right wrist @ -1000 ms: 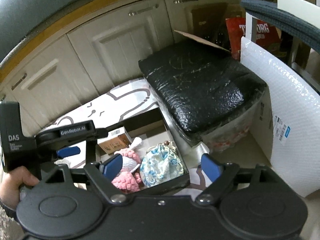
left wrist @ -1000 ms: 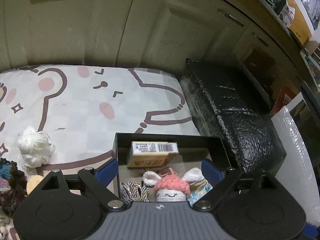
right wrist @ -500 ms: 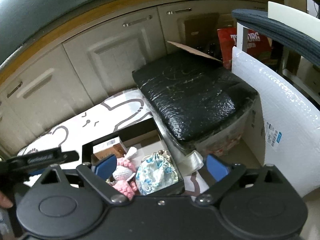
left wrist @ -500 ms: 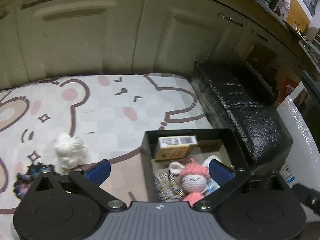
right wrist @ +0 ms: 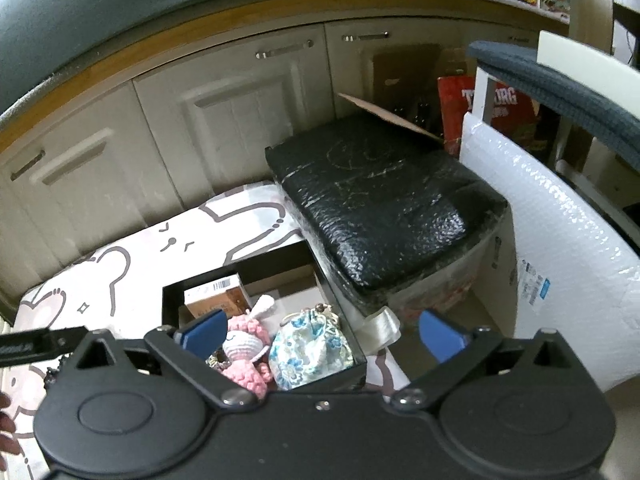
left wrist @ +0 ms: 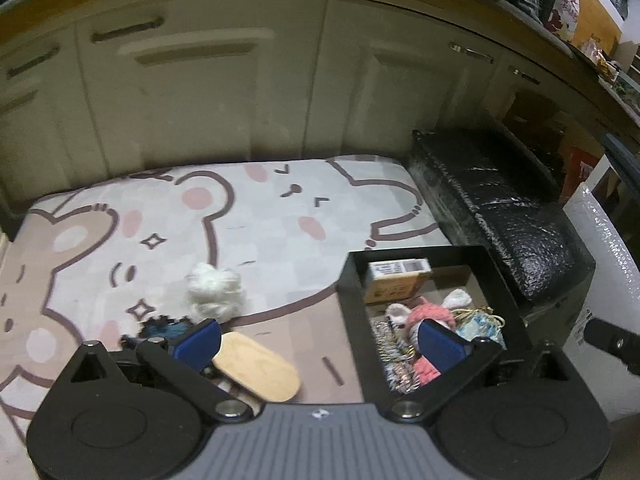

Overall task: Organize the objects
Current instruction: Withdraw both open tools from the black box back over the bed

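Inside black box (right wrist: 344, 354), pink crocheted doll (right wrist: 244, 360)

The red carton (right wrist: 490, 108) behind the white bubble-wrap sheet carries large pale letters, partly hidden, reading "T" and "ORG". The small cardboard box (right wrist: 214, 294) in the black tray (right wrist: 320, 376) bears a barcode label, its digits too small to read.

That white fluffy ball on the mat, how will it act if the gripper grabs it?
The white fluffy ball looks like loose yarn, so probably soft and light, squashing between the fingers. Strands might snag or trail. Pushed, it would likely slide across the mat rather than roll.
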